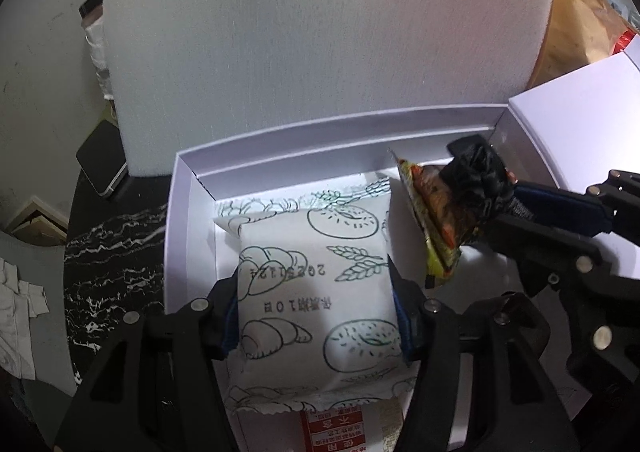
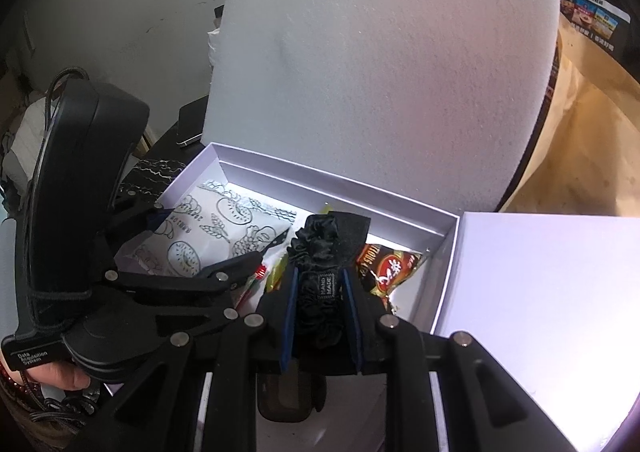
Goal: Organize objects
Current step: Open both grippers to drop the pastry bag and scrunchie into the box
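Left wrist view: the left gripper (image 1: 316,316) has its fingers clamped on a white bread packet (image 1: 316,288) lying inside the open white box (image 1: 188,187) on the dark marbled table (image 1: 116,252). To the right, the right gripper (image 1: 508,195) carries a black scrunchie (image 1: 480,171) beside a snack packet (image 1: 432,219).

Right wrist view: the right gripper's fingers (image 2: 290,312) squeeze the scrunchie (image 2: 320,272) above the box (image 2: 444,252), near a brown snack packet (image 2: 388,264).

both views close above box (image 1: 182,211)
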Demonstrator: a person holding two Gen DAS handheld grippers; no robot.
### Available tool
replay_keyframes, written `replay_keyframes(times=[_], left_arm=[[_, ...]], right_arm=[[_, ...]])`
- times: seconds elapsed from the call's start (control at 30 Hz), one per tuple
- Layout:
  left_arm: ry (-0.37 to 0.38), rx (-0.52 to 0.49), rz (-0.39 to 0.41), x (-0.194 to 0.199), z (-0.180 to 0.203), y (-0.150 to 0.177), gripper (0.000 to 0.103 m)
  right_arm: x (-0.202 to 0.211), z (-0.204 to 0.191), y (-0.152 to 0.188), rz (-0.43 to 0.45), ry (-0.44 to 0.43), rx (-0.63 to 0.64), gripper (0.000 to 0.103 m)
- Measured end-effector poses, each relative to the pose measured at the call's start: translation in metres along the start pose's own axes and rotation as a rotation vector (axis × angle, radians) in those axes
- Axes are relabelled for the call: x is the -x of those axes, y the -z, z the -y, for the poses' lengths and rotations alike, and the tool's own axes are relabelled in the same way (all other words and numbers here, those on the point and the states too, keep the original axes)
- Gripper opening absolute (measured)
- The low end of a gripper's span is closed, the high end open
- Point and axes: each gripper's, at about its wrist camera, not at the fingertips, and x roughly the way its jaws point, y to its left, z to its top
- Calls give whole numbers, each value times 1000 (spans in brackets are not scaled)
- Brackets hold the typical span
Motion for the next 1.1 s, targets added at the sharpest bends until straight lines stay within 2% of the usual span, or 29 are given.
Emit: replay_keyframes(times=[0.07,0.3,0.5,0.73,0.77,0.83,1.1], left_arm=[[2,2,-21,-4,0,0,59],[-15,-2,-22,-5,3,1,65],[-54,-9,15,4,7,2,67],[-22,0,92,28,9,4,67],[-21,-2,122,34,10,5,67],[-2,8,166,41,2,4,62],[-11,37,153,55,3,-1,40]], right_arm=[[-1,1,-1,-2,-2,-9,23],[-4,1,-3,-22,-9,-20,23],[-3,7,-4,-27,-10,-45,28],[15,13,4,-6,2,-58,35],[19,18,6,1,4,-62,35],[27,20,7,18,7,-66,35],[45,29,15,32,38,-59,35]])
